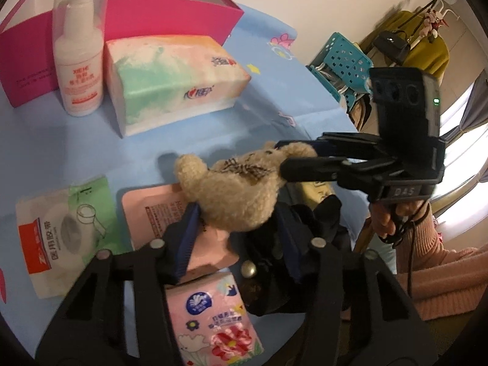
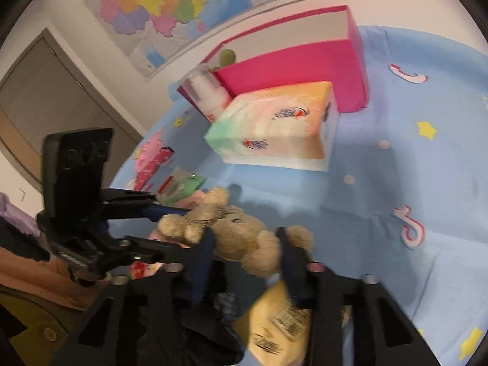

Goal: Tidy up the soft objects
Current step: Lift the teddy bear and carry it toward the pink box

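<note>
In the left wrist view the teddy bear [image 1: 241, 189] sits at centre frame above the tissue packet [image 1: 213, 320], which lies at the bottom; the tape pack [image 1: 61, 238] is at lower left, the tissue box [image 1: 174, 79] upper centre, the bottle [image 1: 79, 55] left of it, the open box [image 1: 170, 15] behind both

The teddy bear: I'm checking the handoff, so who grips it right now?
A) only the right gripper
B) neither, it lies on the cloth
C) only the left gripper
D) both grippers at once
D: the teddy bear sits between the left gripper fingers at its body while the right gripper pinches its head.
</note>
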The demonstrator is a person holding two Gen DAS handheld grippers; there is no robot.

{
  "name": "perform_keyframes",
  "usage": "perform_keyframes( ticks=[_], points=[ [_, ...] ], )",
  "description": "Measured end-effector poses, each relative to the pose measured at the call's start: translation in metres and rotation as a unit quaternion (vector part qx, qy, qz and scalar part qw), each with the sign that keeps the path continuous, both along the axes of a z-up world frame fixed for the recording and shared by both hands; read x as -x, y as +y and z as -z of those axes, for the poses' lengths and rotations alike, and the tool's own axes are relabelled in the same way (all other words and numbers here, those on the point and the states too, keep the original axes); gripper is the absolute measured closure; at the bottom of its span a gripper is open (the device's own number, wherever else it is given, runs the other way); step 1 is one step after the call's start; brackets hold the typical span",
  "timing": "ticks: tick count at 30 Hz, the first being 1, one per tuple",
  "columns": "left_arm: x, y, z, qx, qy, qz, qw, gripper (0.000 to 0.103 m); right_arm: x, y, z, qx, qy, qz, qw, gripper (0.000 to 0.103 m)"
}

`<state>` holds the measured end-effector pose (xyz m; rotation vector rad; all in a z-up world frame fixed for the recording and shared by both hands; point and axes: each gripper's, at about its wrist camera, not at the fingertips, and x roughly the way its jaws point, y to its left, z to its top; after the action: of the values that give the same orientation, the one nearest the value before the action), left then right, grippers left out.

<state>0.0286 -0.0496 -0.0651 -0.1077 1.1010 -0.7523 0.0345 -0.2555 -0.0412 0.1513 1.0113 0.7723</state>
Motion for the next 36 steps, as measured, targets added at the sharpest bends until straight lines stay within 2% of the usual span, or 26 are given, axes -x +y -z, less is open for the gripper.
perform_keyframes(
  ticks=[4,7,8,17,26,30,36],
  points=[
    [-0.004,0.002,0.001,0.003,0.004,-0.008,1.0,0.064,0.002,0.002,-0.005,-0.002,-0.015,0.006,1.0,0.076],
    [-0.004,0.004,-0.002,0.009,0.006,-0.011,0.9999,0.066,0.002,0.001,-0.013,-0.009,-0.028,0.017,0.999,0.091],
    [-0.003,0.005,-0.005,0.011,0.005,-0.011,0.9999,0.066,0.002,-0.001,-0.017,-0.011,-0.034,0.02,0.999,0.092],
    [-0.013,0.004,-0.055,0.022,-0.062,-0.016,0.9977,0.066,-0.003,-0.003,-0.067,-0.019,-0.107,0.028,0.994,0.092],
    [-0.059,-0.003,-0.102,-0.005,-0.127,-0.044,0.991,0.066,-0.05,0.002,-0.108,-0.023,-0.164,0.034,0.986,0.092],
    [-0.086,-0.004,-0.11,-0.016,-0.135,-0.063,0.9886,0.066,-0.075,0.007,-0.117,-0.019,-0.174,0.036,0.984,0.092],
    [-0.125,-0.005,-0.105,-0.033,-0.126,-0.082,0.9881,0.066,-0.114,0.015,-0.119,-0.017,-0.177,0.036,0.983,0.092]
  ],
)
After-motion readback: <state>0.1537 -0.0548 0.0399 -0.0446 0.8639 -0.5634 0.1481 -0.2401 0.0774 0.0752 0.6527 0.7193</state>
